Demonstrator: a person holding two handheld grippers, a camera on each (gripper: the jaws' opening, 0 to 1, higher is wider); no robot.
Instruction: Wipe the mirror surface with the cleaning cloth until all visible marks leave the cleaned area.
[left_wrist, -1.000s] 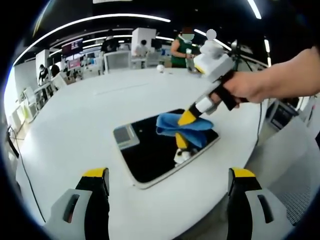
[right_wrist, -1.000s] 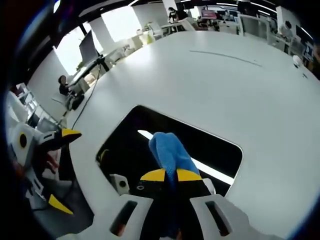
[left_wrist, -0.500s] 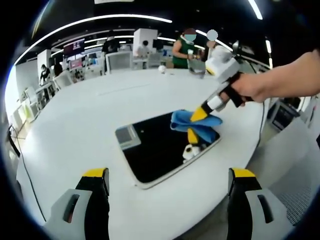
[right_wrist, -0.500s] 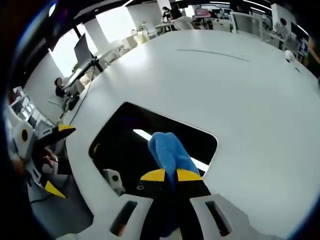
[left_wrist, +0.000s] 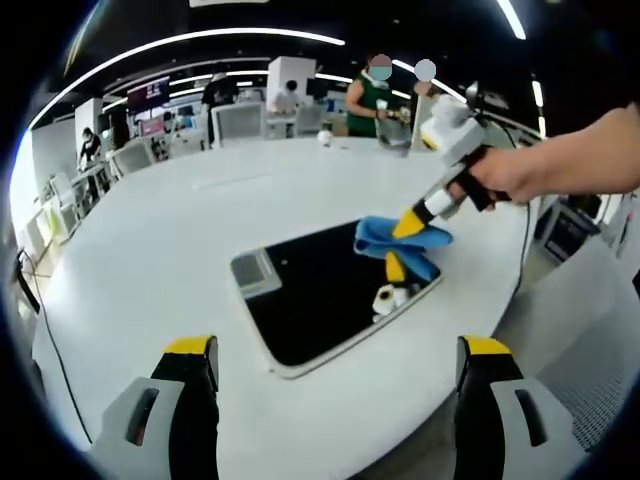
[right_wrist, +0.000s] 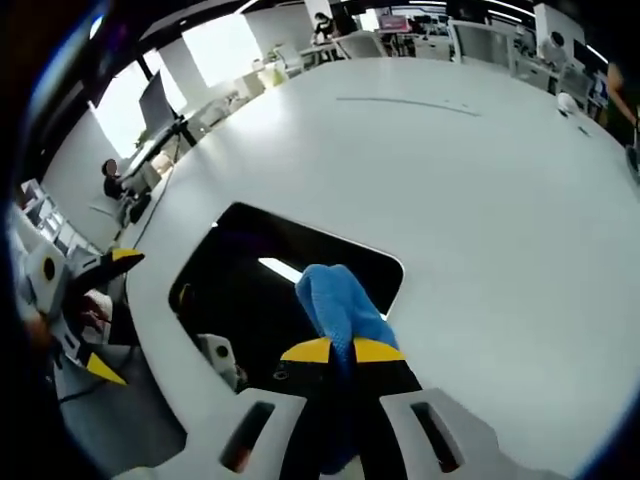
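R claw (right_wrist: 337, 351) clamped on the blue cleaning cloth (right_wrist: 338, 306), w/ cloth pressed to the mirror (left_wrist: 320, 300) at its far-right corner in left gripper view. L claw (left_wrist: 335, 352) jaws wide apart, holding nothing, hovering near mirror's close edge. Mirror lies flat on white counter (left_wrist: 160, 250).

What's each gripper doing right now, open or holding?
Left gripper: open, empty, hanging above the white table.
Right gripper: shut on the blue cloth, over the mirror.
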